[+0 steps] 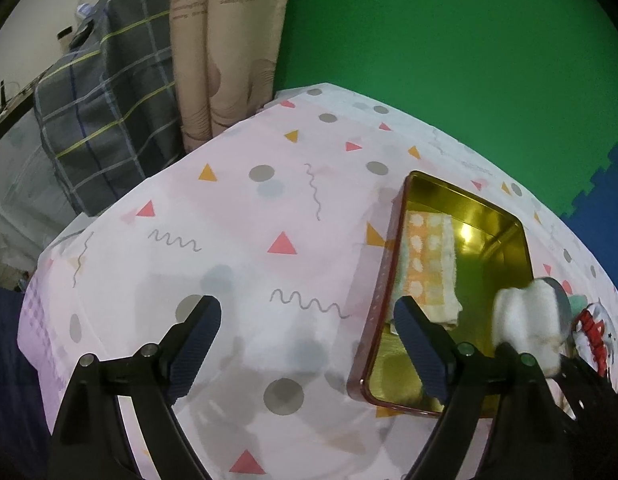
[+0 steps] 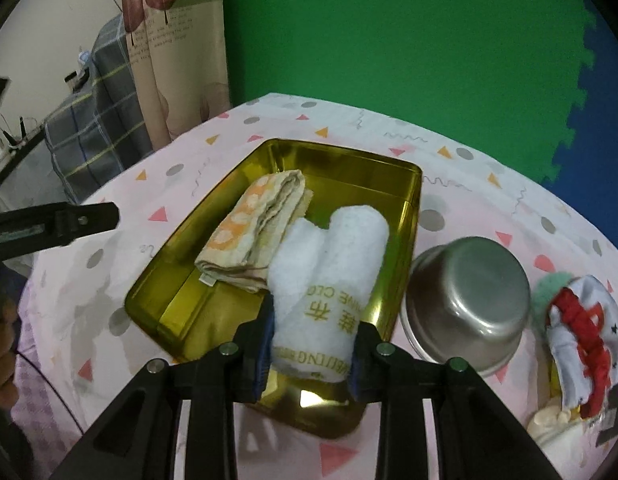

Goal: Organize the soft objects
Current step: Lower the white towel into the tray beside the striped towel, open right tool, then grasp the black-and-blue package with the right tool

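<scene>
Overhead, both grippers tilt steeply down toward the pink patterned tablecloth (image 1: 245, 216). The right gripper (image 2: 312, 344) is clenched on a rolled white towel (image 2: 329, 276) at its near end, pads pressing both sides. The roll's long axis runs from the gripper away toward the far side, over the gold tin tray (image 2: 349, 168), its far end leaning slightly right. In the tray, just left of it and touching, lies a folded orange-and-white cloth (image 2: 257, 228), its length running near-left to far-right. The left gripper (image 1: 307, 334) hangs released, jaws wide with nothing between them; its right finger (image 1: 419, 344) overlaps the tray's near left corner. Right of the tray stands an upturned steel bowl (image 2: 467, 300), and farther right a heap of red-and-white fabric (image 2: 581, 328).
</scene>
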Motion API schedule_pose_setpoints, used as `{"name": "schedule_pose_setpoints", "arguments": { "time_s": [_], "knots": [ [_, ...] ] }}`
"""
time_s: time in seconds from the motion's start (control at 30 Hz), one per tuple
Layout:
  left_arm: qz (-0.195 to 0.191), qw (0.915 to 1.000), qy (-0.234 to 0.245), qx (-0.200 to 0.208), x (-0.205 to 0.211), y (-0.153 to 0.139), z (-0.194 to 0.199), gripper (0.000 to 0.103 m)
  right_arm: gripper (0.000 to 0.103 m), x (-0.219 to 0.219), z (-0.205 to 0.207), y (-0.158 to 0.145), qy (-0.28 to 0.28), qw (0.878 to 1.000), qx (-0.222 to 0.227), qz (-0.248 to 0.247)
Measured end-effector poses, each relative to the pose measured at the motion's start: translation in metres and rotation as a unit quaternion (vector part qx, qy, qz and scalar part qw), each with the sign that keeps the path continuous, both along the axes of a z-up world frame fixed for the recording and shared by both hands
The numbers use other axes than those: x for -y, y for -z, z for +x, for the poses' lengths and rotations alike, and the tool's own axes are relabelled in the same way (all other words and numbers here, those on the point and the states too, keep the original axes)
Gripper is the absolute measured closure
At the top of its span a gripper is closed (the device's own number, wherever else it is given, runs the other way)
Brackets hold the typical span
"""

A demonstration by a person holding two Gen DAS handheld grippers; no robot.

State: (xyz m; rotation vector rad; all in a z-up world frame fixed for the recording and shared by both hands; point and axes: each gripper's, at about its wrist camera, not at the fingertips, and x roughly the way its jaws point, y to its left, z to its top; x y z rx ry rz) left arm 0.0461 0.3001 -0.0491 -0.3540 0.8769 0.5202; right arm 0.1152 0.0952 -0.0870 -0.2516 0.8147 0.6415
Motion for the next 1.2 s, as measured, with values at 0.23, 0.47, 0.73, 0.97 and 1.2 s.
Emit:
{"name": "schedule_pose_setpoints", "arguments": {
  "time_s": [0.23,0.47,0.73,0.97,1.2],
  "knots": [
    [0.001,0.9997,0.025,0.003,0.012,0.002,0.005,0.017,0.067,-0.009,0.008,0.009,0.002,1.0,-0.011,-0.002],
    [0.006,0.9994,0.034,0.008,0.02,-0.002,0.006,0.017,0.053,-0.003,0.005,0.006,0.003,1.0,-0.003,-0.001],
    [0.014,0.9985,0.052,0.004,0.034,-0.001,0.01,0.016,0.053,0.038,-0.011,-0.019,0.021,0.999,0.014,0.029],
    [0.021,0.9967,0.078,-0.001,0.056,0.001,0.015,0.016,0.053,0.125,-0.008,-0.038,0.094,0.994,0.04,0.028],
    [0.034,0.9931,0.112,-0.006,0.084,0.002,0.019,0.016,0.053,0.242,0.012,-0.045,0.197,0.979,0.061,0.001]
  ]
}}
